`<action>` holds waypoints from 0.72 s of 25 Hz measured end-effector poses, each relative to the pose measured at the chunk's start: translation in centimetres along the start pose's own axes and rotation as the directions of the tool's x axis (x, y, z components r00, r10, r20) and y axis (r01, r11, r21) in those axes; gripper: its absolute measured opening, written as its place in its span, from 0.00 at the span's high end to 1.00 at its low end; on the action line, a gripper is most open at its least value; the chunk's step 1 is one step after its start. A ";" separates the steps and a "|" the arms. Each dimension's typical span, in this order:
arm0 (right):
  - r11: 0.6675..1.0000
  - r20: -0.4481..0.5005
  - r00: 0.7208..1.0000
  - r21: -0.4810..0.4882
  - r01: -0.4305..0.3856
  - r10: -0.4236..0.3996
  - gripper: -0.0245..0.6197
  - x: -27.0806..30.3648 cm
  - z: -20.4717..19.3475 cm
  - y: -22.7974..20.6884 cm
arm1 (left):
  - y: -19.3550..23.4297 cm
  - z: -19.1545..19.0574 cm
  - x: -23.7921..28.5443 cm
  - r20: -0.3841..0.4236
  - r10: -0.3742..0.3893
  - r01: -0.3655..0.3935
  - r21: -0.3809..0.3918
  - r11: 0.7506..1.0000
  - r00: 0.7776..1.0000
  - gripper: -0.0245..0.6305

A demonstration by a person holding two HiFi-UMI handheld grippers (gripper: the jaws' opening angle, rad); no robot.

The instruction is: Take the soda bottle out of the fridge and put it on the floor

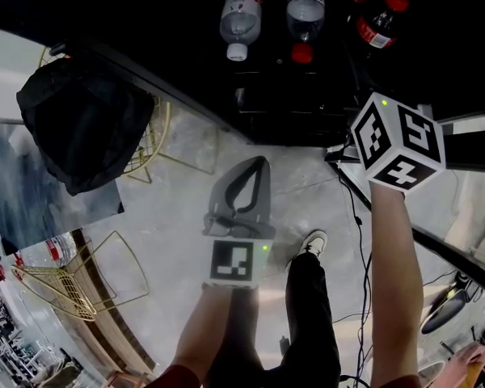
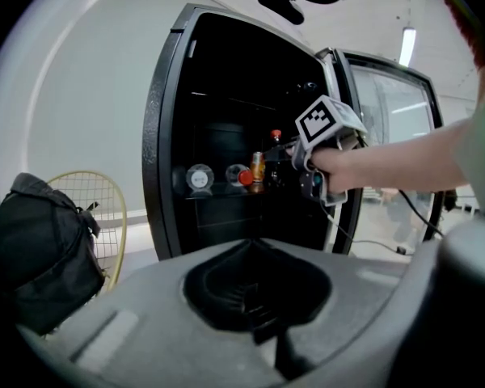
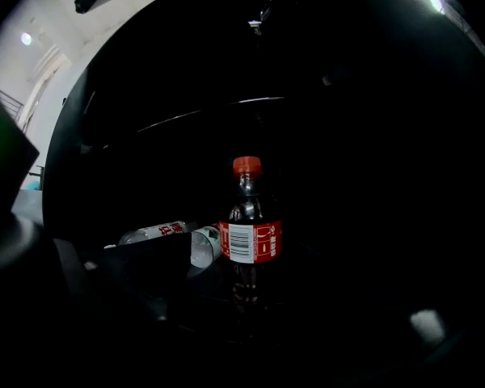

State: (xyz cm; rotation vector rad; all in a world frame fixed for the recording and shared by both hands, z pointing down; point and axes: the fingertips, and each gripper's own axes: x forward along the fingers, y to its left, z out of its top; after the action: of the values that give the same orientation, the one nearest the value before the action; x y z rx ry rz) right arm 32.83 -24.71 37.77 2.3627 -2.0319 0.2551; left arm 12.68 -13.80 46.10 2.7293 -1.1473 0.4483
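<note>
While soda bottle (image 3: 250,241) stood upright on fridge (image 2: 158,136) shelf, untouched, right gripper (image 2: 291,166) pointed at it, jaws lost in dark, gap unreadable. Left gripper (image 1: 241,196) closed, empty, above floor (image 1: 170,217). Grasp, lift-out, set-down all left to do.

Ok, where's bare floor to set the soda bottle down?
Bare floor lies between the black bag on its wire chair and the left tool, in front of the fridge. Crowded on the right: cables run past the person's shoe.
</note>
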 end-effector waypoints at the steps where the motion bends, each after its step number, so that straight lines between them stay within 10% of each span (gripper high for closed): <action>1: 1.000 -0.005 1.000 0.006 -0.003 0.003 0.37 0.3 0.0 -0.1 | 0.0 -0.1 0.0 -0.002 0.001 -0.001 0.001 1.000 1.000 0.96; 18: 1.000 -0.025 1.000 -0.024 -0.009 0.008 0.38 3.1 0.0 -0.9 | -1.2 -1.5 -0.4 -0.026 -0.017 0.017 -0.025 1.000 1.000 0.96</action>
State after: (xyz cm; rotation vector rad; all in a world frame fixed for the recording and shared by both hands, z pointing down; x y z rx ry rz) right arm 34.15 -27.59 38.24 2.3254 -2.0229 0.2576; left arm 12.94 -12.27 47.38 2.7017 -1.1147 0.4630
